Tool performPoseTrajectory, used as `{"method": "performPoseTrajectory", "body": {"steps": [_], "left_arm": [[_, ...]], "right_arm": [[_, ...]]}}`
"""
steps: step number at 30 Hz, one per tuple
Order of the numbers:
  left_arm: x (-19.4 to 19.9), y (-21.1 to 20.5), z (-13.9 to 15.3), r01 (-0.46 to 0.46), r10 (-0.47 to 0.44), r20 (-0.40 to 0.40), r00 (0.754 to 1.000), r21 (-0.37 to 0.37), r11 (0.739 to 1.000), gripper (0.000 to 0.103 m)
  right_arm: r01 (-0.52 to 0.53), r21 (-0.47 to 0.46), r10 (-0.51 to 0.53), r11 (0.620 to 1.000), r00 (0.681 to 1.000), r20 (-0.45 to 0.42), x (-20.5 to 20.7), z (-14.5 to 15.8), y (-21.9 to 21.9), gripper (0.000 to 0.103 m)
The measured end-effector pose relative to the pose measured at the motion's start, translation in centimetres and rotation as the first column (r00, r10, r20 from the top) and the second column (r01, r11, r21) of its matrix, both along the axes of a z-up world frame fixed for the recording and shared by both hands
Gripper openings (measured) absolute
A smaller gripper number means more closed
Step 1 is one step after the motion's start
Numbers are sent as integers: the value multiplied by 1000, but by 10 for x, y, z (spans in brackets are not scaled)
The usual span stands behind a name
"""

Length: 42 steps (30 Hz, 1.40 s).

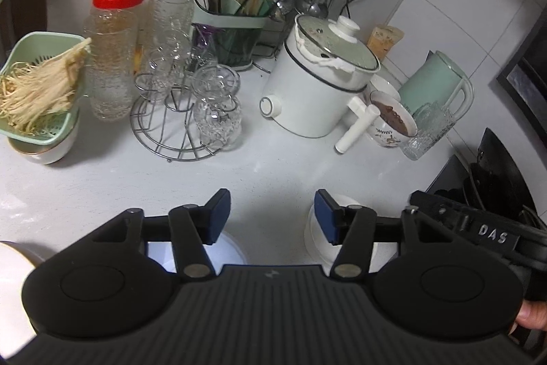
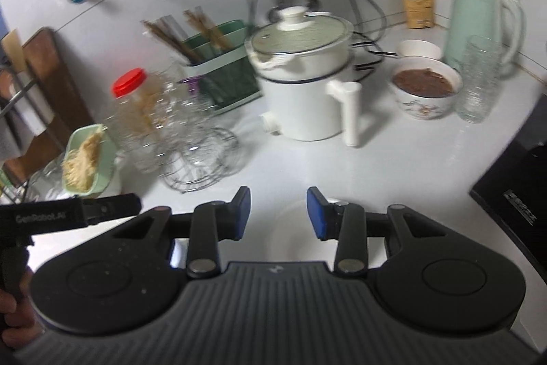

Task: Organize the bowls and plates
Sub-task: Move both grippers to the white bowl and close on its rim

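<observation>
Your left tongs (image 1: 271,216) are spread with nothing between the pads, hanging over a bare patch of the white table (image 1: 102,180). Your right tongs (image 2: 278,216) are spread too, a bit narrower, and also pinching nothing. As for the task's stuff: under the left tongs there's a white bowl (image 1: 225,248) mostly hidden behind the left finger, and a second white dish (image 1: 316,235) peeking out behind the right finger; I can't tell its shape since the tongs cover most of it. A pale rim (image 1: 13,265) is cut off at the left edge. In the right wrist view a faint white dish (image 2: 283,235) sits right between the pads, washed out against the table, so its edge is hard to trace. Open room is the strip of table in front of both tongs. Past that it gets crowded: wire glass rack (image 1: 177,122), white cooker (image 1: 314,84) with its handle sticking out toward you, and a flowered bowl (image 1: 393,122) of brown stuff touching a glass tumbler (image 1: 427,132) by the green kettle (image 1: 441,84). On the left a green strainer basket (image 1: 41,91) sits stacked on a white bowl (image 1: 48,149) near the table edge. The black stove (image 2: 512,194) boxes in your right side. The right wrist view is blurry all over.
</observation>
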<state>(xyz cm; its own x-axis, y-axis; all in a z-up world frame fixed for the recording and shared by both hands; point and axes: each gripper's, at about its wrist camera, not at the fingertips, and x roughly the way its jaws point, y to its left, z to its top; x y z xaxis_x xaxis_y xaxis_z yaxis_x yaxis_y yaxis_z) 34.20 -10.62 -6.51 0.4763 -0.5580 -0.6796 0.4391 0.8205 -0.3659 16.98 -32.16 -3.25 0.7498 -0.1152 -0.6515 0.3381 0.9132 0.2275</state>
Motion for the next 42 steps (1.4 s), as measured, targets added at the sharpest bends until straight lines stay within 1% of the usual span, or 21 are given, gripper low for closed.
{"method": "performPoseTrajectory", "body": {"steps": [3,4,5,6,7,8,11,15,20,25,27,32,36,38,39,40,42], "left_arm": [[2,-11,-8,21,-21,-14,1000,4,1000,63],[3,-14,-11,26,-26,-16,1000,8,1000,64],[4,-17,-13,29,-29,-18,999,10,1000,65],[4,-20,-16,30,-30,-23,999,10,999,66],[5,-23,-19,33,-33,-27,999,9,999,66],[6,-26,-21,37,-37,-29,999,11,999,66],[9,-38,-28,51,-50,-41,998,22,998,66],[14,-53,-36,62,-60,-61,996,30,998,66],[23,-75,-50,91,-86,-107,991,41,995,66],[26,-97,-65,117,-111,-122,986,49,992,66],[27,-105,-73,124,-115,-137,984,63,990,66],[31,-120,-96,138,-123,-181,976,71,988,65],[34,-128,-109,141,-125,-190,974,70,988,65],[33,-131,-112,145,-132,-179,975,59,988,64],[32,-133,-113,145,-133,-171,976,60,988,64],[31,-134,-114,141,-129,-164,978,62,988,61],[31,-135,-116,134,-124,-162,979,58,989,56]], "right_arm": [[53,2,-53,999,999,1,-6,-4,-12,40],[66,5,-66,998,998,0,-7,-7,-16,45],[78,7,-78,997,997,-1,-9,-8,-19,54],[91,8,-91,996,996,-1,-11,-11,-22,60],[100,8,-100,995,995,-1,-12,-13,-25,68],[103,7,-103,995,995,1,-13,-15,-27,68],[110,4,-110,994,994,-4,-15,-21,-34,68],[118,26,-118,993,993,-18,-18,-32,-42,68],[125,51,-123,991,991,-52,-12,-47,-55,67],[131,81,-125,988,989,-74,-5,-62,-69,67],[131,91,-123,987,989,-84,-2,-69,-73,65],[124,143,-110,982,989,-104,6,-91,-81,56],[105,173,-87,979,990,-109,9,-106,-82,55],[99,187,-79,977,991,-113,11,-113,-84,48],[95,195,-74,976,991,-112,11,-117,-85,47],[90,200,-69,976,991,-112,11,-121,-86,47],[86,207,-62,975,991,-116,12,-127,-87,42]]}}
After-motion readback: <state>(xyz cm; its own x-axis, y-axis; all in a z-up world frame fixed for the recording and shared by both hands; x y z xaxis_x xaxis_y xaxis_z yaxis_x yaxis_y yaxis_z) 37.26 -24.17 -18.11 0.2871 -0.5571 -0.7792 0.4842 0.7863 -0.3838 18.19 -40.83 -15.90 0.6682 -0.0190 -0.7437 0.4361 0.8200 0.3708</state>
